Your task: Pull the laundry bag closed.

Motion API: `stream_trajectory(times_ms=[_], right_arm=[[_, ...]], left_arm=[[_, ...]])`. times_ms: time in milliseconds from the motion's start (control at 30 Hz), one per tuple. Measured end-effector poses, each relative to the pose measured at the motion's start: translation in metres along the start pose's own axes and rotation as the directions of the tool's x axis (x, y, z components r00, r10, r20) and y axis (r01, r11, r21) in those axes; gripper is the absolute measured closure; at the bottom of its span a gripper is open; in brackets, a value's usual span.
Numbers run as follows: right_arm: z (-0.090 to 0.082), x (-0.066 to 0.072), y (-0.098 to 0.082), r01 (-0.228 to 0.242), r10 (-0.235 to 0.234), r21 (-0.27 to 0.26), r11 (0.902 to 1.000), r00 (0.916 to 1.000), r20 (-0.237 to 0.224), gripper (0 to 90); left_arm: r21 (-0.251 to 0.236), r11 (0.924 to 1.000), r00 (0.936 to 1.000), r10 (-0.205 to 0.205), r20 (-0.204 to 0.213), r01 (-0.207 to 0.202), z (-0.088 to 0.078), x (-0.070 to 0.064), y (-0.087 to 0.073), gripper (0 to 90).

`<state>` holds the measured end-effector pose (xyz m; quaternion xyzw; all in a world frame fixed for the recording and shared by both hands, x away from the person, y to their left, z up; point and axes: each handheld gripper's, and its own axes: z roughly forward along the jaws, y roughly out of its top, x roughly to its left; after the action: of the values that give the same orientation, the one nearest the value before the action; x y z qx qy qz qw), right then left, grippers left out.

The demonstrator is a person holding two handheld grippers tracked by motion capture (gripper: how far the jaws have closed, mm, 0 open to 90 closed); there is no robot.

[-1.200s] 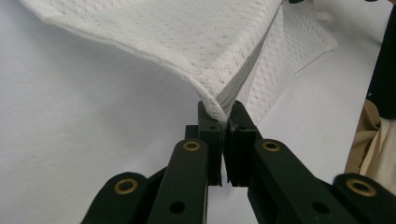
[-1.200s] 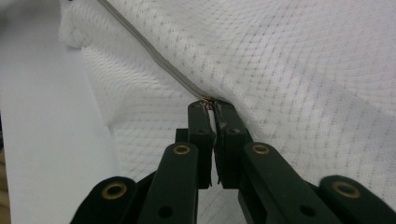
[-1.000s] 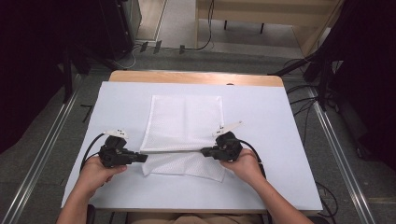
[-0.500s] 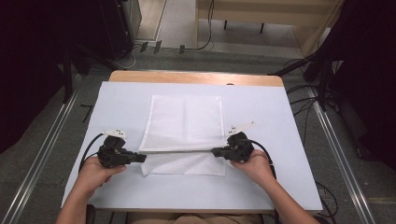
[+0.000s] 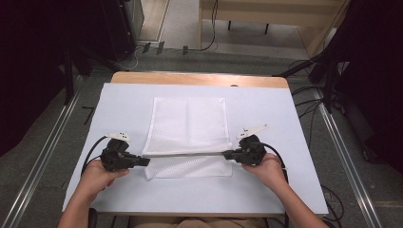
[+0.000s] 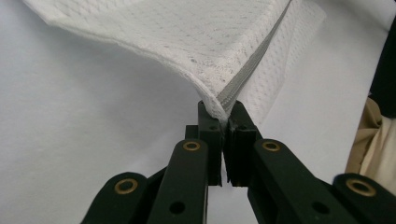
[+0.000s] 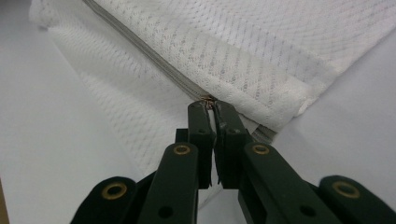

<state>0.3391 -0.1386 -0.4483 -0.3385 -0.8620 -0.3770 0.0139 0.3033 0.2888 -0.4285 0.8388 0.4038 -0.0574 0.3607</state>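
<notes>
The left gripper (image 6: 223,122) is pinching the end of the zipper (image 6: 252,70) with its fingers (image 6: 208,128) pressed together on the mesh corner. The right gripper (image 7: 211,106) is likewise clamping shut, on something small and brownish at the zipper line, possibly the slider pull, though the view is too tight to be sure.

Between the two grips the zipper is running taut as a thin grey line across the white mesh laundry bag (image 5: 187,126), which is lying near the middle of the worktop (image 5: 285,190). From the bag's centre the left gripper (image 5: 124,159) is sitting at about 8 o'clock and the right gripper (image 5: 244,153) at about 4 o'clock.

Judging progress: the slider seems to be sitting at the right end of the track, so the zipper run is looking nearly or fully finished; what remains is probably letting go and laying the lifted strip flat.

Both hands are holding their grippers roughly level, pointing inward at each other, with the left hand (image 5: 97,173) and right hand (image 5: 271,168) coming in from 6 o'clock on forearms angled slightly outward.
</notes>
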Motion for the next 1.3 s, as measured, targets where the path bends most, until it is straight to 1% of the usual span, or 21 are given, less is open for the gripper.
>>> stream_trajectory(times_ms=[167,267,333,367,467,500,533,600,633,667,700,733,800,867,900,967,1033,1100,1167,1200,1300], right_arm=[[-0.002,-0.001,0.0,-0.009,0.009,-0.002,1.0,1.0,0.002,88.1],[-0.002,-0.002,0.0,-0.023,0.023,-0.008,0.9997,0.9996,-0.018,87.9],[-0.001,-0.001,0.0,-0.027,0.027,-0.005,0.9996,0.9995,-0.018,87.7],[-0.001,-0.001,0.0,-0.024,0.024,-0.004,0.9997,0.9996,-0.015,87.5],[-0.002,-0.001,0.0,-0.024,0.024,-0.009,0.9997,0.9996,-0.011,86.9],[-0.002,0.0,0.0,-0.027,0.027,-0.012,0.9996,0.9996,-0.012,86.9],[-0.003,0.0,0.0,-0.024,0.024,-0.016,0.9996,0.9997,-0.008,86.5],[-0.004,0.001,0.0,-0.021,0.021,-0.032,0.9993,0.9998,-0.003,81.6],[-0.005,0.001,0.001,-0.021,0.02,-0.042,0.9989,0.9998,-0.004,79.6],[-0.007,0.001,0.001,-0.028,0.028,-0.054,0.9981,0.9996,-0.008,78.0],[-0.008,0.001,0.002,-0.028,0.027,-0.067,0.9973,0.9996,-0.004,76.6],[-0.01,0.0,0.002,-0.023,0.023,-0.08,0.9966,0.9997,0.002,74.4],[-0.014,-0.001,0.002,-0.019,0.021,-0.101,0.9947,0.9997,0.016,67.5],[-0.016,-0.003,0.002,-0.019,0.023,-0.122,0.9923,0.9993,0.029,62.1],[-0.017,-0.005,0.001,-0.004,0.012,-0.143,0.9898,0.9984,0.056,56.3],[-0.018,-0.006,0.001,0.005,0.005,-0.153,0.9881,0.9977,0.068,55.0],[-0.02,-0.007,0.0,0.012,0.003,-0.171,0.9851,0.9963,0.085,47.8],[-0.022,-0.009,-0.001,0.013,0.008,-0.192,0.9813,0.9936,0.113,43.6],[-0.024,-0.014,-0.003,0.007,0.019,-0.204,0.979,0.9917,0.127,41.0],[-0.025,-0.017,-0.004,-0.005,0.031,-0.198,0.9801,0.9908,0.132,40.4],[-0.03,-0.025,-0.007,-0.028,0.061,-0.212,0.9768,0.9868,0.15,38.7]], left_arm=[[0.009,0.9999,1.0,0.005,-0.003,-0.005,0.002,-0.001,0.0,87.5],[0.009,1.0,1.0,-0.002,-0.009,0.002,0.002,0.0,0.0,87.0],[0.006,1.0,1.0,-0.003,-0.004,0.003,0.003,0.0,0.0,86.3],[0.016,0.9999,1.0,0.002,-0.009,-0.002,0.004,0.0,0.0,85.5],[0.026,0.9995,0.9995,0.017,-0.028,-0.016,0.007,-0.001,0.0,77.4],[0.027,0.9994,0.9991,0.024,-0.034,-0.023,0.007,-0.002,0.0,76.6],[0.025,0.9994,0.9993,0.024,-0.03,-0.023,0.007,-0.002,0.0,73.2],[0.012,0.9997,0.9991,0.024,-0.036,-0.023,0.007,-0.003,0.001,66.8],[0.008,0.9996,0.9986,0.026,-0.047,-0.026,0.007,-0.002,0.001,61.6],[0.0,0.9997,0.9975,0.026,-0.066,-0.026,0.007,-0.002,0.001,56.8],[-0.01,0.9994,0.9956,0.031,-0.088,-0.032,0.006,-0.002,0.001,54.5],[-0.035,0.9988,0.9936,0.031,-0.109,-0.034,0.005,-0.002,0.001,49.8],[-0.081,0.996,0.9915,0.026,-0.128,-0.037,0.001,-0.002,0.002,44.1],[-0.115,0.9931,0.9912,0.009,-0.132,-0.025,-0.002,0.0,0.002,41.6],[-0.113,0.9933,0.9894,0.007,-0.145,-0.024,-0.003,0.001,0.002,39.3],[-0.116,0.9931,0.9881,0.0,-0.154,-0.018,-0.003,0.003,0.001,39.0],[-0.119,0.9928,0.9866,-0.007,-0.163,-0.013,-0.004,0.004,0.001,38.0],[-0.13,0.9915,0.9852,-0.018,-0.17,-0.004,-0.005,0.006,0.001,37.0],[-0.136,0.9906,0.9828,-0.034,-0.182,0.009,-0.007,0.008,0.0,36.7],[-0.142,0.9898,0.9815,-0.039,-0.187,0.012,-0.008,0.01,0.0,36.5],[-0.154,0.9878,0.9774,-0.058,-0.203,0.026,-0.012,0.013,-0.001,36.2]])
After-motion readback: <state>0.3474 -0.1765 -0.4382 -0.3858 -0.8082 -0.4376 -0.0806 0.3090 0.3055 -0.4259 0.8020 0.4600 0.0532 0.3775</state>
